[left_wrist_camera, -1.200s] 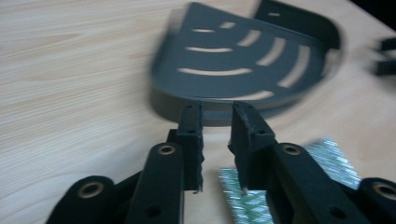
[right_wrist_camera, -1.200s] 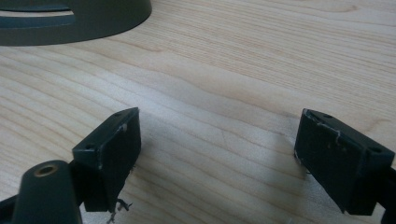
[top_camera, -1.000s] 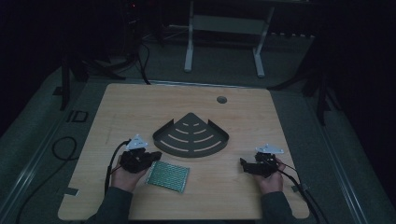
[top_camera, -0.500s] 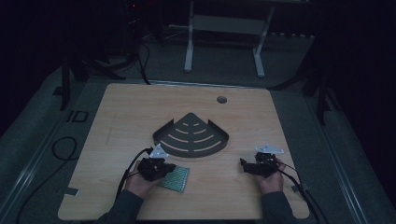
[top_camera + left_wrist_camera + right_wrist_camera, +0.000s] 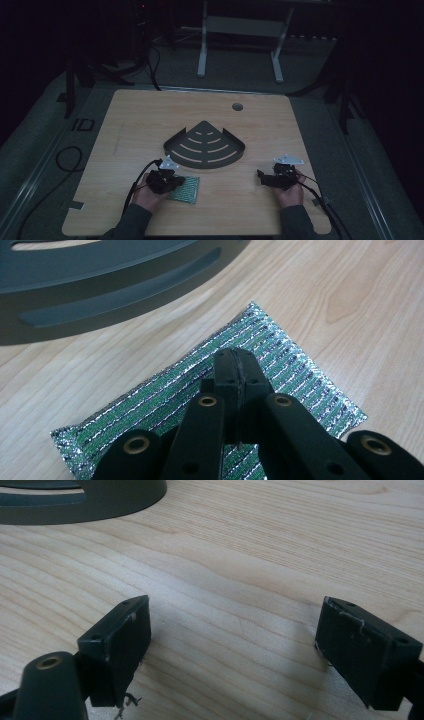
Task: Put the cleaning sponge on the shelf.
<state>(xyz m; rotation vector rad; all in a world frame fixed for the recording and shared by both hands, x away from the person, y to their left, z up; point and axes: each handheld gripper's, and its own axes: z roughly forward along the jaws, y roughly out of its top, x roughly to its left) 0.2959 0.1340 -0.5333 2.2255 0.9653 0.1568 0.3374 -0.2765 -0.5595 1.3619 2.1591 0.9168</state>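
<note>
Green and silver stripes cover the flat scouring pad (image 5: pixel 235 395) that lies on the wooden desk (image 5: pixel 125 125), just in front of the dark quarter-round shelf (image 5: pixel 206 146) and near its curved rim. From above, the left hand-held gripper (image 5: pixel 167 181) sits over the pad's left edge. In the left gripper view its two black jaws are pressed together tip to tip above the middle of the pad (image 5: pixel 186 188); whether any of the pad's fabric is pinched between them cannot be made out. Well apart, near the desk's right front, the right hand-held gripper (image 5: pixel 272 179) rests low over bare wood. In the right gripper view its jaws (image 5: pixel 235 650) stand wide apart with nothing between them, and the shelf's rim (image 5: pixel 100 500) lies beyond.
</note>
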